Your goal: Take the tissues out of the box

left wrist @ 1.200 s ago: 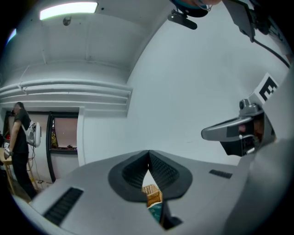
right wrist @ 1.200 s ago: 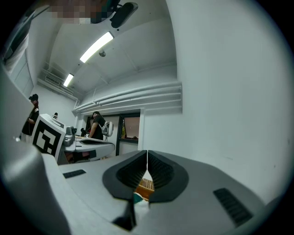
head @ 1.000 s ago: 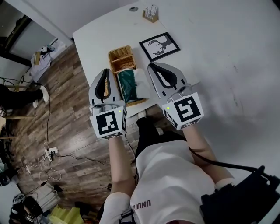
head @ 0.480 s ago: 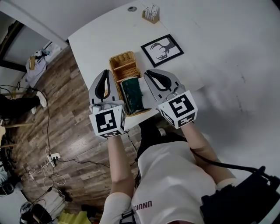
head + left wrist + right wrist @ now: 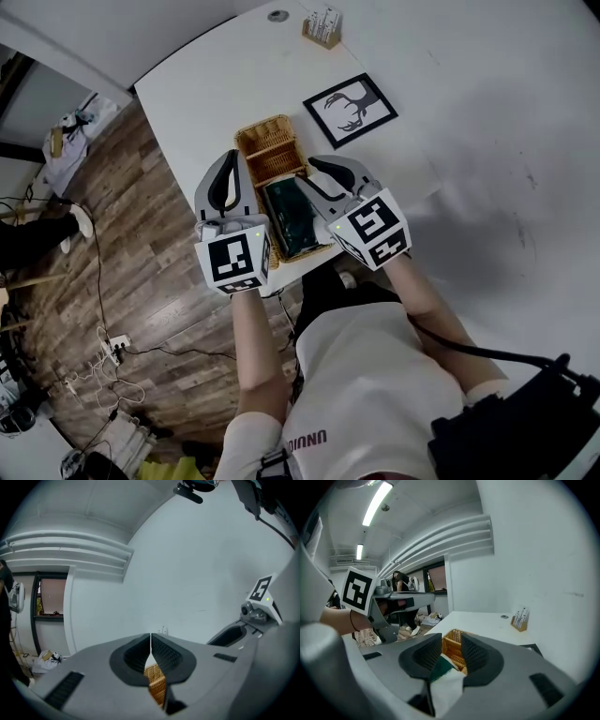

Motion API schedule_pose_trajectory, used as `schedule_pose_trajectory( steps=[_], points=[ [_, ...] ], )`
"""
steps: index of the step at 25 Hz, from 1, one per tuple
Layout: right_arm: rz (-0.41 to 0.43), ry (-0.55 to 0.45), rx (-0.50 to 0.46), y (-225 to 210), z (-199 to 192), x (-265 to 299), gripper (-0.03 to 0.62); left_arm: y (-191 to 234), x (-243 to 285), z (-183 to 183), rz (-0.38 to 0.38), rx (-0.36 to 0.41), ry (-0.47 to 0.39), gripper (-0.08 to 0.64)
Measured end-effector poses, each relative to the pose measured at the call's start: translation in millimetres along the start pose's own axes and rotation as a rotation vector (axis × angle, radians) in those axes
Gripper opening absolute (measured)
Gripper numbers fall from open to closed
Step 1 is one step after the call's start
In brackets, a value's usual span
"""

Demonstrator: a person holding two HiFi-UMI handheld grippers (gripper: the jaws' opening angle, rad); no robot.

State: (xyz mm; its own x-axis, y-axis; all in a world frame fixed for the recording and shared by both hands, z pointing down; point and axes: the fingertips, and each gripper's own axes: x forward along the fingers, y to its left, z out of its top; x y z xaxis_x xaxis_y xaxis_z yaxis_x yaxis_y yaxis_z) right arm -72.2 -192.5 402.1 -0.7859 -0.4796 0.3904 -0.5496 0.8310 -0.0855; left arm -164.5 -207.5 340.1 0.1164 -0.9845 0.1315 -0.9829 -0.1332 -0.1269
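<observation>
white tabletop (image 5: 197, 84) spreads beyond both tools. its near edge runs just beneath them, with wood floor (image 5: 141, 309) on the near side.

the right tool (image 5: 451, 641) is open, its jaws a moderate gap apart. it points down over the green box (image 5: 289, 220), which lies in the near end of a wicker basket (image 5: 267, 150). a white tissue (image 5: 446, 686) stands up in the gap, low toward the jaw roots, and the pads do not look pressed on it yet. the left tool (image 5: 150, 637) is closed tip to tip on nothing and hangs just outside the basket's left wall.

the step in hand looks like the pinch. to do it well, i'd sink the right tool a little so the ribbed pads, not the roots, meet the tissue. close on the upright fold only and keep clear of the box's rim. then draw straight up along the tool's own line so the sheet slides out rather than tears. the box seems loose in the basket and may lift with the sheet, so the left tool could press on its top.

room is best upward and to the right tool's outer side, where the tabletop is bare. ahead sit the basket's far end, a deer frame (image 5: 350, 107) and, well beyond, a small holder (image 5: 322, 28). the edge below leaves little margin for dragging anything nearward.
</observation>
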Motion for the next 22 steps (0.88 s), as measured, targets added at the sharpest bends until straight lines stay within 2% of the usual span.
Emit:
schedule_pose_trajectory(
  steps=[9,17,22],
  points=[
    [0.075,0.172,-0.054,13,-33,33,0.175,4,17,-20,-0.050,-0.038,0.032,0.012],
    [0.113,0.333,-0.085,18,-63,50,0.184,6,30,-31,-0.082,-0.051,0.051,0.012],
    [0.116,0.385,-0.100,15,-72,55,0.184,4,38,-37,-0.101,-0.061,0.057,0.012]
  ],
)
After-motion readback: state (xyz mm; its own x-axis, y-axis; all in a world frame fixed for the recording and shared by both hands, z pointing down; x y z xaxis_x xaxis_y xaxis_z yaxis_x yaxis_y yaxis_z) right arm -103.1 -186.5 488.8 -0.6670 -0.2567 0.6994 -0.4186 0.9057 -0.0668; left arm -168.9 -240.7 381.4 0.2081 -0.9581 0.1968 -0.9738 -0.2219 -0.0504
